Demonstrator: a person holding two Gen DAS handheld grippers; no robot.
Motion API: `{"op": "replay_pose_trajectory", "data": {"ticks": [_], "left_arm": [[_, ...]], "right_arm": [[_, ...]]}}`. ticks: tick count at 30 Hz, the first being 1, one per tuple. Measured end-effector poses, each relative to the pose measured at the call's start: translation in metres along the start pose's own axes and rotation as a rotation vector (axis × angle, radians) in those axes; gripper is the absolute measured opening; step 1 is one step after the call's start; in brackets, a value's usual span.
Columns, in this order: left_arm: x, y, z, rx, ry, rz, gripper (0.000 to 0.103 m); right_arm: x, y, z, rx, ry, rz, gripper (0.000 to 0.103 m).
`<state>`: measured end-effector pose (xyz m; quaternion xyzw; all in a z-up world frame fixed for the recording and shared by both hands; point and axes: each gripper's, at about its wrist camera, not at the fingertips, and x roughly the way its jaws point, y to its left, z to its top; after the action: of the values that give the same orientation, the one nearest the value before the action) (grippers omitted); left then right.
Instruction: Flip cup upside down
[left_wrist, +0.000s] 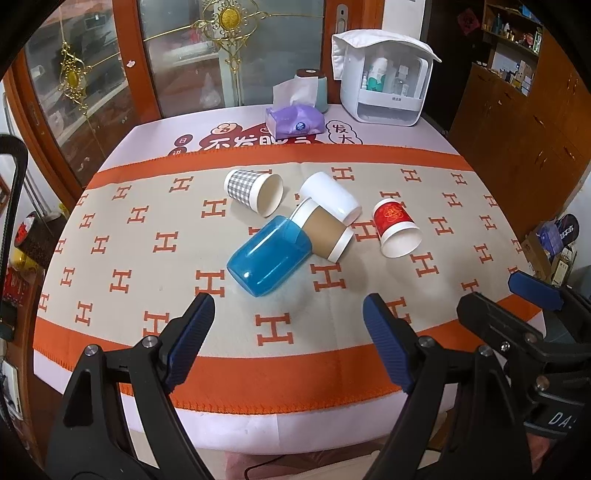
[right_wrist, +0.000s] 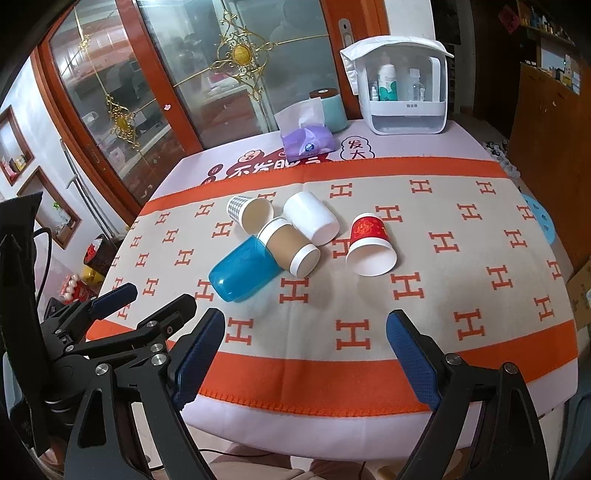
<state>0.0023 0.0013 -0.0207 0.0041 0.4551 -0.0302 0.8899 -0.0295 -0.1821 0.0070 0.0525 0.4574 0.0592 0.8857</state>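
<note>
Several cups lie on their sides in the middle of the orange and beige cloth (left_wrist: 147, 236). A blue plastic cup (left_wrist: 267, 256) (right_wrist: 245, 269) lies nearest. A brown-sleeved paper cup (left_wrist: 325, 232) (right_wrist: 290, 247) touches it. Behind are a grey checked cup (left_wrist: 255, 192) (right_wrist: 251, 212) and a white cup (left_wrist: 330, 197) (right_wrist: 312, 218). A red paper cup (left_wrist: 397, 229) (right_wrist: 369, 245) lies apart to the right. My left gripper (left_wrist: 288, 325) is open and empty near the table's front edge. My right gripper (right_wrist: 306, 339) is open and empty beside it.
At the back of the table stand a purple tissue pack (left_wrist: 295, 120) (right_wrist: 308, 142), a teal canister (left_wrist: 316, 88) (right_wrist: 330, 110) and a white storage box (left_wrist: 384, 79) (right_wrist: 404, 88). A glass cabinet (left_wrist: 110, 74) stands behind. Wooden shelves (left_wrist: 524, 92) are on the right.
</note>
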Motion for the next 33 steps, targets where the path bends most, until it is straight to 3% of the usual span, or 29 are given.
{"op": "replay_pose_trajectory", "data": {"ticks": [33], "left_arm": [[0.008, 0.01, 0.006, 0.002, 0.002, 0.009, 0.081]], "right_arm": [[0.019, 0.008, 0.003, 0.01, 0.009, 0.009, 0.09]]}}
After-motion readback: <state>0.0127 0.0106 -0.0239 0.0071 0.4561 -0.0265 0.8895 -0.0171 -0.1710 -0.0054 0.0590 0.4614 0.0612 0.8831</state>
